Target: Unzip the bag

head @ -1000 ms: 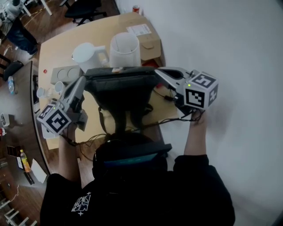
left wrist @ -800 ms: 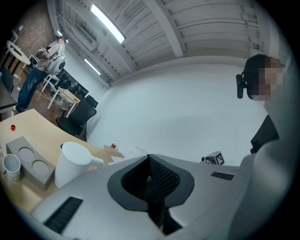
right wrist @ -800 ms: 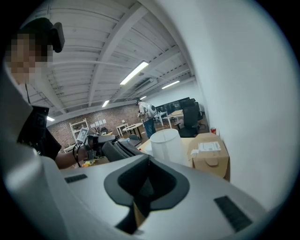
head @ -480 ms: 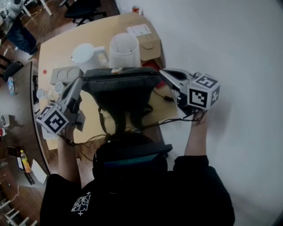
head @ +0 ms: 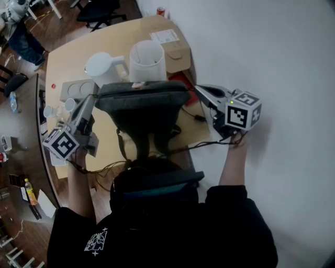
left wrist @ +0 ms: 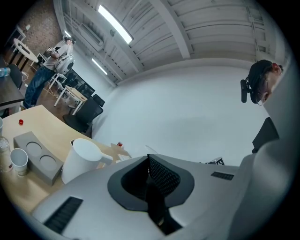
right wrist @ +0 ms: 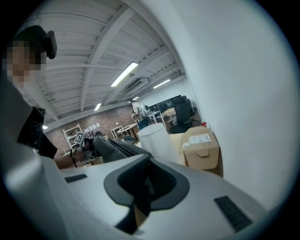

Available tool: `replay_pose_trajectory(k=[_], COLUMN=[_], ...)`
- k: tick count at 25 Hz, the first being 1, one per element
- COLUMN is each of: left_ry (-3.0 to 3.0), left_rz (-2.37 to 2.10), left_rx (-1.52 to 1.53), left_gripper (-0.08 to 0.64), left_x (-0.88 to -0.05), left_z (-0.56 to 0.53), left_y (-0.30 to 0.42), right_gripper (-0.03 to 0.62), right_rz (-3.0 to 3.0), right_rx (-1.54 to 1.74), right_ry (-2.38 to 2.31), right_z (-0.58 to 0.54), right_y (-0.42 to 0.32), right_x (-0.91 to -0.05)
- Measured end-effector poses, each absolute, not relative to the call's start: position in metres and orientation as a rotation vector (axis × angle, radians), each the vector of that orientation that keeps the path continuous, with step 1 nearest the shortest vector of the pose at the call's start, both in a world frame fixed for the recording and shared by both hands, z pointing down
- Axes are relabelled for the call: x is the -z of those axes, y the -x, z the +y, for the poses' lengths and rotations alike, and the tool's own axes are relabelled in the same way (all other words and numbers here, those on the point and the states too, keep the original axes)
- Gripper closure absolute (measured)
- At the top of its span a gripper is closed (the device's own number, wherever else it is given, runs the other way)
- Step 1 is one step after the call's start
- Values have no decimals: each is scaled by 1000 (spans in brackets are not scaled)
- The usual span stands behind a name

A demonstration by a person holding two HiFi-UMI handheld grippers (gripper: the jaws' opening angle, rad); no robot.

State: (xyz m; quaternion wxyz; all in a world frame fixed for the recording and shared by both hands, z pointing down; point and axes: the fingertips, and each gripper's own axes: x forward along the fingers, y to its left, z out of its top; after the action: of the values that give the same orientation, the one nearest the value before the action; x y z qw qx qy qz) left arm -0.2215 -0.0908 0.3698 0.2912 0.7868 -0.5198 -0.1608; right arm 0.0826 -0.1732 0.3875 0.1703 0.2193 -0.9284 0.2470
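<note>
While the bag stands on the table between them, left gripper and right gripper hang clenched, empty; unzipping looks unstarted; next, open one and pinch the zipper pull.

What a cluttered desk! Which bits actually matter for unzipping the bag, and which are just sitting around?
Job: dark bag, left gripper, right gripper (jaws shut on both).
Lying about: white jug, white tub, cardboard box, grey block, white cups, red can.
</note>
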Motion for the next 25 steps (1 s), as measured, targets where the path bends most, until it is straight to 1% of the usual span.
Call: replay_pose_trajectory(k=[10, 25], left_ry=[-2004, -1895], left_rz=[-1396, -1389], left_rx=[486, 510], left_gripper=[555, 555], left_x=[-396, -433], left_z=[-90, -88], left_y=[244, 254], right_gripper=[570, 569], right_rz=[-2634, -2583], right_rx=[-810, -1000], right_ry=[-661, -671], right_z=[-182, -186], right_y=[-99, -110], right_x=[-408, -454])
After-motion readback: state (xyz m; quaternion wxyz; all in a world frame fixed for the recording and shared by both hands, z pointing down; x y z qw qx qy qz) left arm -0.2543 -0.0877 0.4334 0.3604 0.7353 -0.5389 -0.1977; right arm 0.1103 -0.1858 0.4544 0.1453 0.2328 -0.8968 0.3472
